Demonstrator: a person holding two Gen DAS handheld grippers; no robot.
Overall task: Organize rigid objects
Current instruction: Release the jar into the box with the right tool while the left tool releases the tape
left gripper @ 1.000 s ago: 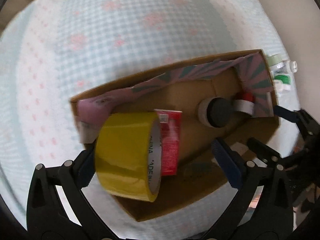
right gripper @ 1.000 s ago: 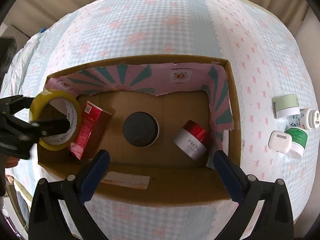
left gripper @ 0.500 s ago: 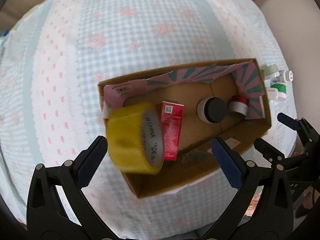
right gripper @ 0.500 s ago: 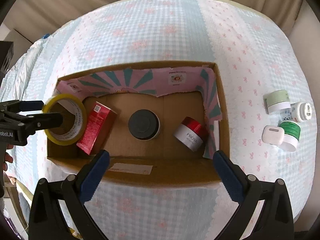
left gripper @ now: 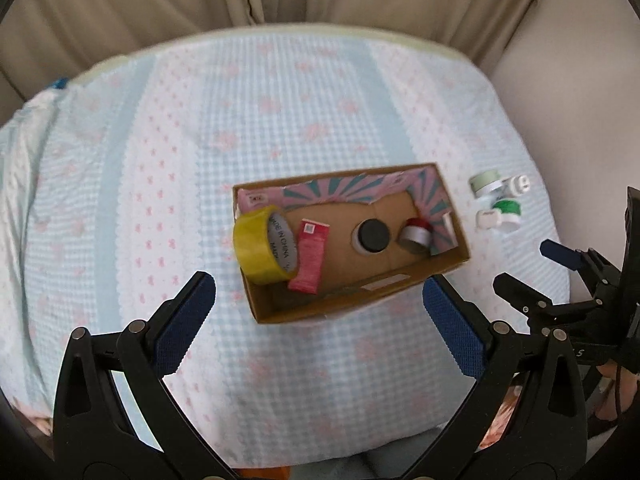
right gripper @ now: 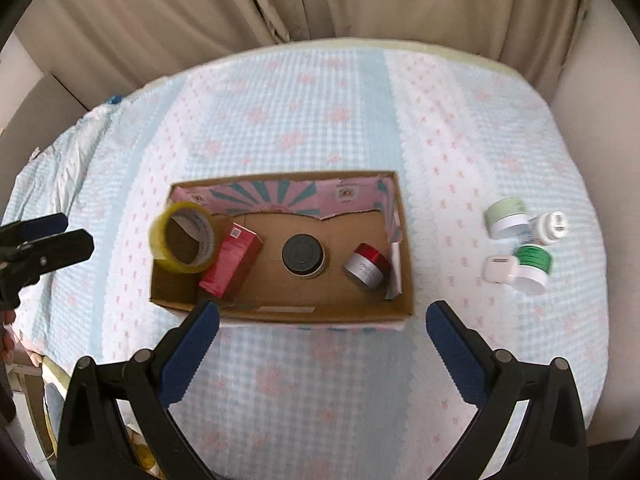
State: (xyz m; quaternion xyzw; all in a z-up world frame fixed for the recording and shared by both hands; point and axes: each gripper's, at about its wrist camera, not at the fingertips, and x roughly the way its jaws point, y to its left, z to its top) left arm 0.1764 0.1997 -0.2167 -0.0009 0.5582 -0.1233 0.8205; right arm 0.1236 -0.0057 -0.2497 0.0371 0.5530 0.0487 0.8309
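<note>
Yellow roll of packing tape (right gripper: 183,242) leans at the left end of the open cardboard box (right gripper: 320,314), beside a red carton (right gripper: 231,261); left gripper (left gripper: 316,306) and right gripper (right gripper: 322,322) hover empty, jaws apart

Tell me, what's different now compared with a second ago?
The left gripper let go of the yellow tape roll, leaving it leaning in the cardboard box's left end, then pulled back, open. The right gripper backed away too. The red carton, both jars inside and the containers outside stayed put.
</note>
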